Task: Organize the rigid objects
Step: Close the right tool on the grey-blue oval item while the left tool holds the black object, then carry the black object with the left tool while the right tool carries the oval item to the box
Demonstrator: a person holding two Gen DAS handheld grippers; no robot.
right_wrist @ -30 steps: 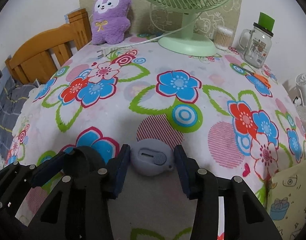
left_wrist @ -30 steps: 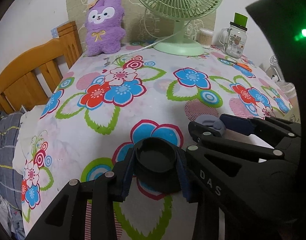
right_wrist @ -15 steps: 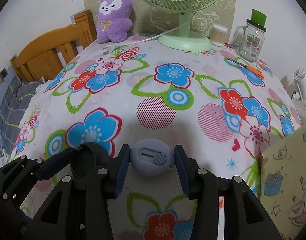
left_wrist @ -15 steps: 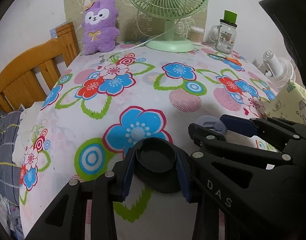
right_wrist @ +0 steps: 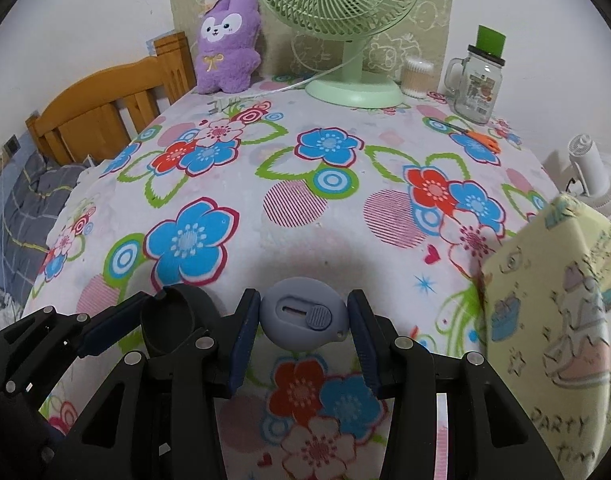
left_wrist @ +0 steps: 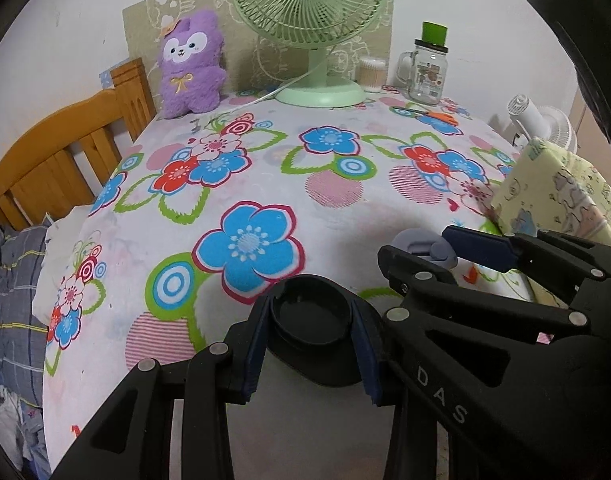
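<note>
While both jaws grip | left gripper (left_wrist: 311, 322): black cup (left_wrist: 311, 316) | right gripper (right_wrist: 303, 326): grey cutter (right_wrist: 303, 318), perhaps

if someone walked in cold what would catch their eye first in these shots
Probably the loud flowered tablecloth, with the green fan and the purple plush toy at its far edge. Up close, the left gripper is shut on a black round holder, and beside it the right gripper is shut on a small grey oval gadget. A yellow cartoon box stands at the right.
</note>
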